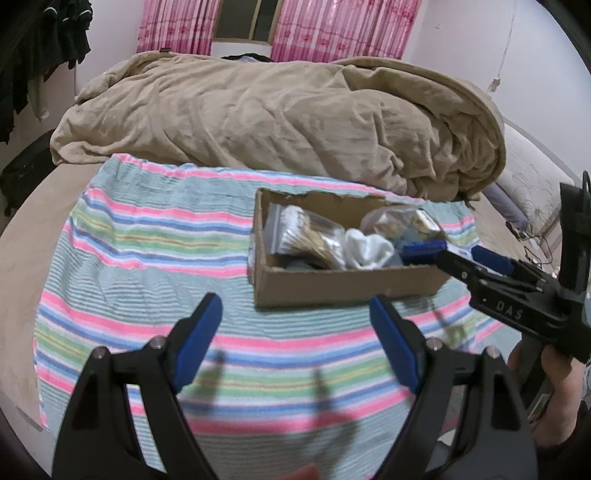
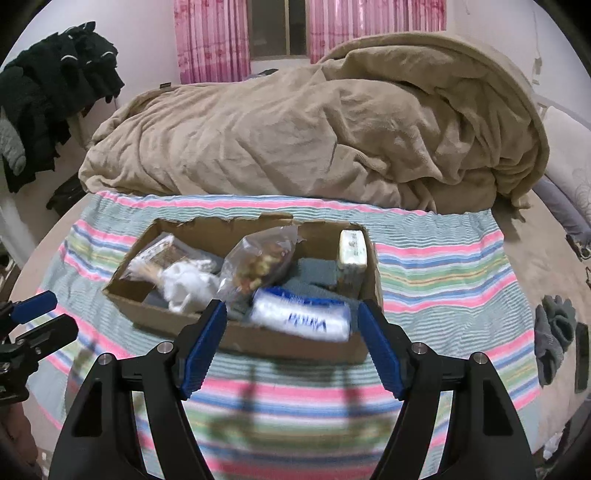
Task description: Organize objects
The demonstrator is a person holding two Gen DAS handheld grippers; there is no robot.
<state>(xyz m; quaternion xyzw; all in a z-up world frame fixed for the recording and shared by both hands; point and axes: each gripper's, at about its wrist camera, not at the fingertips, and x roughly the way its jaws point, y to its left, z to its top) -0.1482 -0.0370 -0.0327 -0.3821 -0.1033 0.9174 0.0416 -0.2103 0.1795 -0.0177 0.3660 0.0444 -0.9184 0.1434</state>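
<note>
The left tongs (image 1: 295, 347) are spread wide with nothing between them. They hang over the striped blanket (image 1: 147, 258), near the front edge of the bed. The right tongs (image 2: 291, 343) are spread wide too and hold nothing. Their blue tips sit just in front of the cardboard box (image 2: 258, 339), by its near wall.

The box rests on the striped blanket, about in the middle of the bed. Inside it, closest to the right tongs, lies a white packet with blue letters (image 2: 303, 319) (the picture is a bit blurry here). To the left of it is a crumpled white cloth (image 2: 188, 288). Beside that, a clear bag of cotton swabs (image 2: 147, 269) lies by the left wall of the box. A clear bag of snacks (image 2: 258, 262) leans in the middle. A small pale box (image 2: 352, 249) stands in the far right corner. Something gray-blue (image 2: 314, 275) lies under these things.

At the right edge of the bed there is a pair of gray gloves (image 2: 554, 332).

Farther back, a big tan blanket (image 2: 295, 140) is heaped across the bed. Behind it hang pink curtains (image 2: 210, 40) around a window (image 2: 279, 29). Dark clothes (image 2: 55, 85) hang at the far left.
</note>
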